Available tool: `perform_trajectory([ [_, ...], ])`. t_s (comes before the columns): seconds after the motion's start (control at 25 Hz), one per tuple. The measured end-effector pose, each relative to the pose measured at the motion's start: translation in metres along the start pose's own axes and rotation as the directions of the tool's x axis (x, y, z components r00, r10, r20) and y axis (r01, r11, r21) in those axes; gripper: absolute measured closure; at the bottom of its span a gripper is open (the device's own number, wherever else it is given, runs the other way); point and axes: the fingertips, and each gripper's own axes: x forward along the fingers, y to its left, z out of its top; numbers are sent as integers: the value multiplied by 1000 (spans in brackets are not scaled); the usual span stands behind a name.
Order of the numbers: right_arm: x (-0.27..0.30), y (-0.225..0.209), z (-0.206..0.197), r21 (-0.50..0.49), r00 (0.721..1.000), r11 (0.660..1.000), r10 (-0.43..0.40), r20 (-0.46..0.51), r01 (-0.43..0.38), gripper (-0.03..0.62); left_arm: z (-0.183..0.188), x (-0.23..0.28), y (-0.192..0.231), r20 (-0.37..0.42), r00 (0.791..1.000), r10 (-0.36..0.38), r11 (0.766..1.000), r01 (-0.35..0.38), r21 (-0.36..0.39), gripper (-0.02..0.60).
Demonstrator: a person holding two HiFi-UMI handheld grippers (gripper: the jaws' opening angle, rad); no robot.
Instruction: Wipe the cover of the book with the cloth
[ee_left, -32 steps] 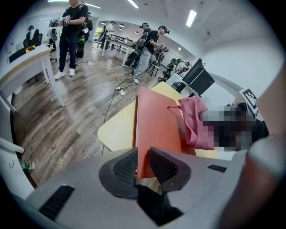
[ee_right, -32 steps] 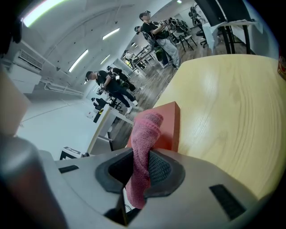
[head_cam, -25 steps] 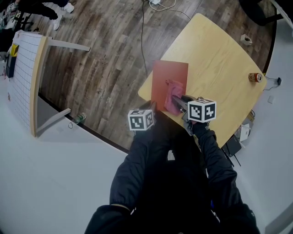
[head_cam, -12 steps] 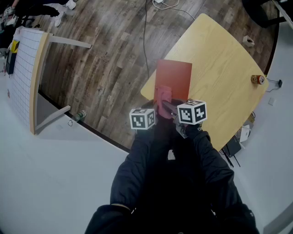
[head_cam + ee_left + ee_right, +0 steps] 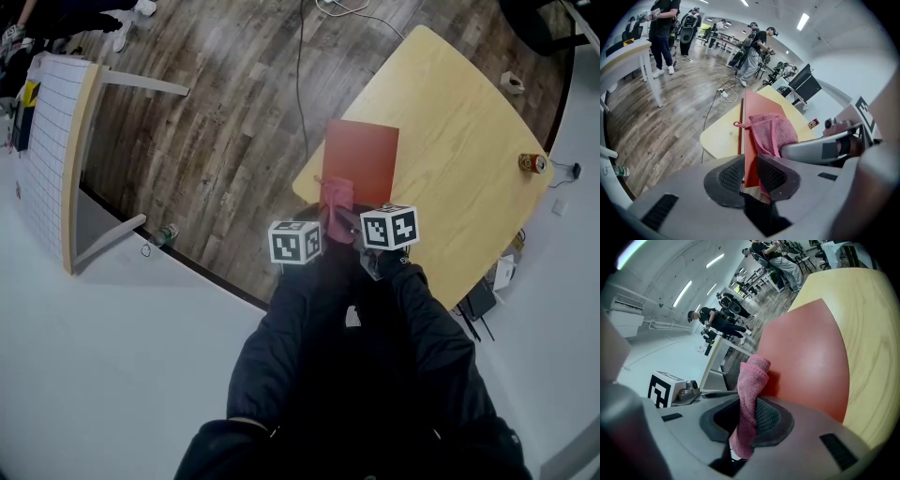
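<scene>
Clamping book (image 5: pixel 361 155) edge in left tongs (image 5: pixel 749 171) — pinching pink cloth (image 5: pixel 752 376) (touching the cover, just ahead) in right tongs (image 5: pixel 747 420).

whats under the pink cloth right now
The red book, lying on the yellow table. The right gripper holds the cloth on its cover; the left gripper clamps the book's near edge. The cover beneath the cloth is hidden.

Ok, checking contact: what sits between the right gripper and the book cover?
The pink cloth, held by the right gripper, rests on the book; right gripper view.
</scene>
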Motion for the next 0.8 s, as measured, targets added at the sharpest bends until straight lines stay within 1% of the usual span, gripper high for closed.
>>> perform_trajectory([
  [0.24, -6, -14, -4, 2, 999, 999, -52, -8, 52, 517, 1, 0, 0, -1, 1000, -5, 1000, 5, 1, 483],
  [0.48, -15, -24, -6, 19, 998, 997, -69, 3, 69, 517, 0, 0, 0, -4, 1000, -2, 1000, 2, 6, 483],
  [0.64, -23, -30, -8, 37, 998, 997, -66, 18, 65, 517, 0, 1, -1, -4, 1000, 0, 1000, 0, 9, 483],
  [0.8, -35, -41, -11, 37, 996, 996, -87, 28, 86, 517, 0, 1, -3, -5, 1000, 1, 1000, -1, 13, 483],
])
